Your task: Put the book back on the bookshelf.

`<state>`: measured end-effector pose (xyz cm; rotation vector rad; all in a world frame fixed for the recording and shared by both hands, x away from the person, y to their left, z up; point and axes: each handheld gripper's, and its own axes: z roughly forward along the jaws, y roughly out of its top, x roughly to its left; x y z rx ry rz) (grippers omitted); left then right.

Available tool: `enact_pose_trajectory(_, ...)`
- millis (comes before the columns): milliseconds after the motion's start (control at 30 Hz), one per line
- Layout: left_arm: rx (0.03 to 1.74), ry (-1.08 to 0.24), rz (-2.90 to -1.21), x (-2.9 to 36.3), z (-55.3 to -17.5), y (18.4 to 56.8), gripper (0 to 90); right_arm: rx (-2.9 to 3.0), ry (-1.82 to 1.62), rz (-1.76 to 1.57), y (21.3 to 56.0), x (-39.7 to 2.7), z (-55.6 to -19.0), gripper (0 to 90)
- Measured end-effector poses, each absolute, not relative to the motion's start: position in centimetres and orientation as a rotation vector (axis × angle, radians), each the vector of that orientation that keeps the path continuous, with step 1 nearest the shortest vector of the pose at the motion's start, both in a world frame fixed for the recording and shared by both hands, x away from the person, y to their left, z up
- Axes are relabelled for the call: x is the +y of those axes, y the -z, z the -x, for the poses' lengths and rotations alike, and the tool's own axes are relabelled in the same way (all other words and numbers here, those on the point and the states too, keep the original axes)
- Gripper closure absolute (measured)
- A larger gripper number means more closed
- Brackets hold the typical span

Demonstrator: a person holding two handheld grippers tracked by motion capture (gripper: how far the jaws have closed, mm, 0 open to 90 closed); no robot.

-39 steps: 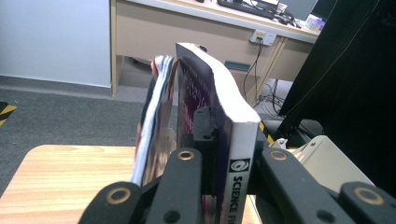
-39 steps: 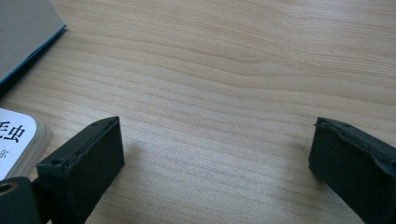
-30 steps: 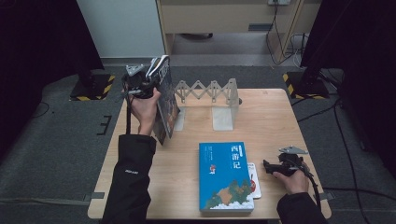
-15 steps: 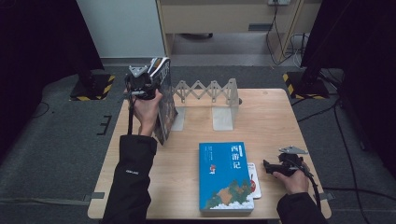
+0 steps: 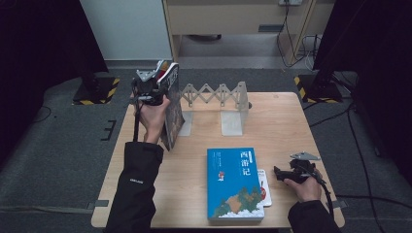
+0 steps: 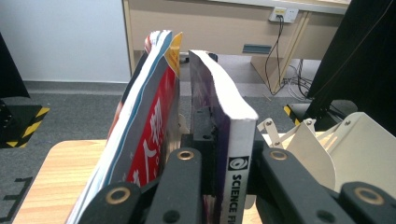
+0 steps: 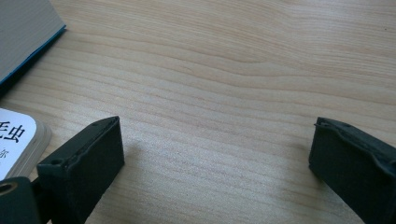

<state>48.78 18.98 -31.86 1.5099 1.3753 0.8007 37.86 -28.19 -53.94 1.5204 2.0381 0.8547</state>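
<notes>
Two books (image 6: pixel 187 116) clamped upright in left gripper (image 6: pixel 219 154); next, slot into rack (image 5: pixel 216 97). Right gripper (image 7: pixel 215 154) idle, jaws apart.

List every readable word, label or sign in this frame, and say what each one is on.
"SCIENCE FI", cut off below: spine of the purple book clamped in the left gripper.
"西游记": cover of the blue book flat on the table.
Red magazine: large white characters, cut off, unreadable.
White book beneath the blue one: "虫"-like character, the rest too partial.
</notes>
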Motion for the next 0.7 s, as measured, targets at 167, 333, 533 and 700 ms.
enact_pose_trajectory(167,1.373,-0.763,-1.525,19.3,-48.2,31.9,81.6,2.039,-0.854,-1.521,53.9,-28.2,-37.9,3.4)
enact_pose_trajectory(333,1.378,-0.747,-1.556,19.9,-47.2,32.0,81.6,2.041,-0.854,-1.521,53.9,-28.2,-37.9,3.4)
enact_pose_trajectory(533,1.384,-0.714,-1.593,20.6,-45.8,32.3,81.5,2.038,-0.855,-1.523,53.9,-28.2,-37.9,3.5)
enact_pose_trajectory(700,1.392,-0.669,-1.636,21.2,-44.6,32.5,81.4,2.038,-0.855,-1.524,53.9,-28.2,-37.9,3.4)
